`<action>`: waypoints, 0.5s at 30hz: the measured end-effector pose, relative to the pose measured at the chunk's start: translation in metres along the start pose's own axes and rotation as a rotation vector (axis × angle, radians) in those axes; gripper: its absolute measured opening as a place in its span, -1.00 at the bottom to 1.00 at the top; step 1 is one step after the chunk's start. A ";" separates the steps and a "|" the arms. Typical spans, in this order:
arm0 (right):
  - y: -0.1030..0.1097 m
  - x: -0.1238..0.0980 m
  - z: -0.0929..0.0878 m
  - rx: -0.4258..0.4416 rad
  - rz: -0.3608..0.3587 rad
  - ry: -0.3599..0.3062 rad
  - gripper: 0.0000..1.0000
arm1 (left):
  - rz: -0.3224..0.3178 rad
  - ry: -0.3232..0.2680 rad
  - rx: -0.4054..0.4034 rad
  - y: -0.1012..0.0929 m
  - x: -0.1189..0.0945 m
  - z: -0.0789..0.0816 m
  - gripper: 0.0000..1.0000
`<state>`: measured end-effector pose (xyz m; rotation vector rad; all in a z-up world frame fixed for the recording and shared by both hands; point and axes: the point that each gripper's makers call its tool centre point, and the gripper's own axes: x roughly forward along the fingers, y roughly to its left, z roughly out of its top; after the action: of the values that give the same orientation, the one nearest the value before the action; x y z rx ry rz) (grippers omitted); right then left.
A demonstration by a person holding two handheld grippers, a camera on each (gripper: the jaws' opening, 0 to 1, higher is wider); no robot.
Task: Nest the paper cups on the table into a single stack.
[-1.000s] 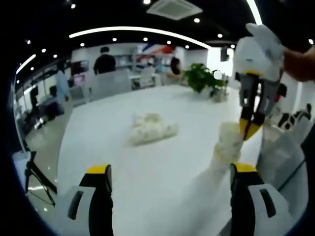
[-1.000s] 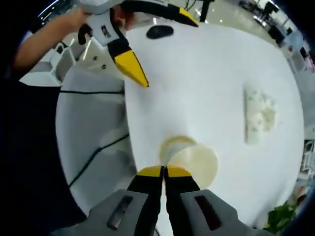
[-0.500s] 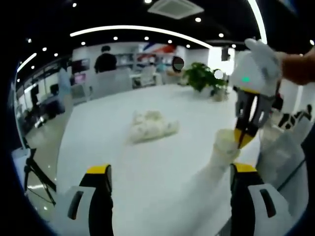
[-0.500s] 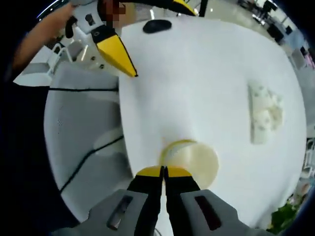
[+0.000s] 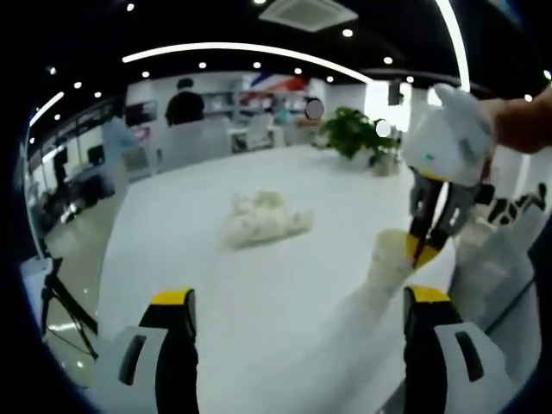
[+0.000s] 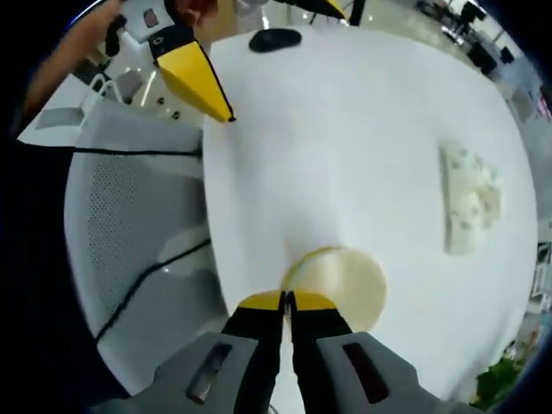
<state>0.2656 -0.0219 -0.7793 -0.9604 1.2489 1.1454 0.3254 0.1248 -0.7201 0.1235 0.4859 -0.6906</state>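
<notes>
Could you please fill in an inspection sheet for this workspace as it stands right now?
Surface: white table, mostly bare.
Job's things: paper cup stack near the table edge, pinched at the rim by the right gripper; the open mouth of the top cup faces the right gripper view.
Clutter: crumpled white cloth mid-table; dark flat object at the far edge, too small to identify.
Grippers: right shut on the cup rim; left gripper with jaws wide apart, holding nothing.
Cables: black cord across the grey chair.
Surroundings: potted plant, tripod, people at desks in the background.
</notes>
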 end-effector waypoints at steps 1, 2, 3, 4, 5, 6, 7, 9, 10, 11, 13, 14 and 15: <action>-0.001 -0.001 0.000 -0.002 -0.003 -0.004 -1.00 | 0.000 0.000 0.000 0.000 0.000 0.000 0.96; -0.001 -0.001 0.001 -0.005 -0.004 -0.007 -1.00 | 0.000 0.001 0.000 0.000 0.000 0.000 0.96; -0.001 -0.001 0.001 -0.007 -0.005 -0.008 -1.00 | -0.001 0.000 0.000 0.000 0.000 0.000 0.96; -0.002 -0.002 0.001 -0.018 -0.011 -0.014 -1.00 | -0.001 0.001 0.000 0.000 0.000 0.000 0.96; -0.002 -0.003 0.002 -0.026 -0.016 -0.018 -1.00 | -0.001 0.003 0.002 0.000 0.000 0.000 0.96; -0.002 -0.005 0.002 -0.031 -0.017 -0.024 -1.00 | -0.001 0.003 0.003 0.000 0.000 0.000 0.96; -0.002 -0.005 0.003 -0.033 -0.016 -0.027 -0.97 | -0.001 0.003 0.002 0.000 0.001 0.000 0.96; -0.003 -0.007 0.004 -0.040 -0.016 -0.041 -0.88 | 0.000 0.004 0.005 0.000 0.001 0.000 0.96; -0.003 -0.009 0.004 -0.042 -0.016 -0.044 -0.88 | 0.001 0.005 0.008 0.001 0.001 0.000 0.96; -0.005 -0.009 0.004 -0.048 -0.022 -0.050 -0.86 | 0.001 0.007 0.009 0.001 0.001 -0.001 0.96; -0.007 -0.012 0.006 -0.058 -0.034 -0.068 -0.76 | -0.001 0.008 0.009 0.001 0.002 -0.001 0.96; -0.008 -0.015 0.007 -0.054 -0.030 -0.076 -0.74 | -0.002 0.008 0.010 0.001 0.002 -0.001 0.96; -0.008 -0.016 0.008 -0.054 -0.025 -0.085 -0.73 | -0.003 0.009 0.011 0.000 0.002 -0.001 0.96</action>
<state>0.2751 -0.0177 -0.7631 -0.9550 1.1396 1.1932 0.3264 0.1241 -0.7224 0.1364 0.4911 -0.6964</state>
